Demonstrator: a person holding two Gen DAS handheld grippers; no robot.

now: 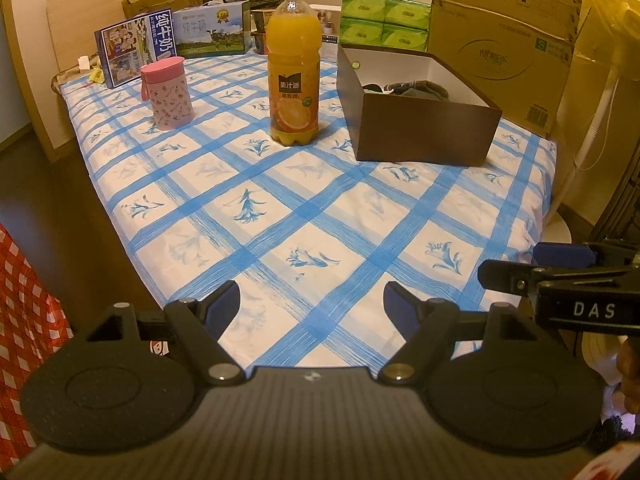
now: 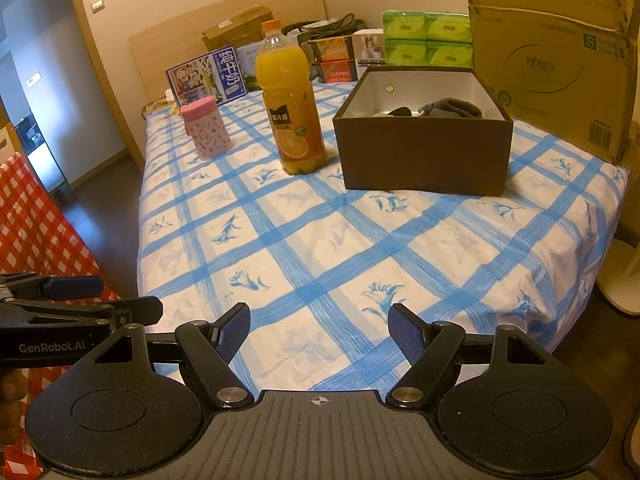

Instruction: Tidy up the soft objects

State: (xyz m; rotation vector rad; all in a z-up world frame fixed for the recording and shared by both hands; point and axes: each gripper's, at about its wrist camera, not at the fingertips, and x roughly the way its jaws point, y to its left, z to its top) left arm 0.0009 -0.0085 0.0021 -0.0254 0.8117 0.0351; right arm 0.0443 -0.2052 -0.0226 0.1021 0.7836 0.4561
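A dark brown open box [image 1: 424, 136] [image 2: 424, 156] with a white inside stands on the far right of the blue-checked tablecloth [image 1: 320, 216] [image 2: 340, 248]. Grey and dark soft cloth items [image 1: 416, 90] [image 2: 448, 109] lie inside it. My left gripper [image 1: 312, 300] hangs open over the near edge of the cloth, with nothing between its blue pads. My right gripper [image 2: 319, 322] is open too and empty, also over the near edge. Each gripper shows at the side of the other's view: the right gripper [image 1: 532, 268], the left gripper [image 2: 104, 296].
An orange juice bottle [image 1: 294, 68] [image 2: 292, 100] stands left of the box, and a pink lidded cup [image 1: 166, 94] [image 2: 206, 132] further left. Milk cartons, green tissue packs [image 1: 384, 24] [image 2: 426, 38] and a large cardboard box [image 1: 504, 40] [image 2: 560, 52] line the back. Red checked cloth [image 2: 36, 220] hangs at left.
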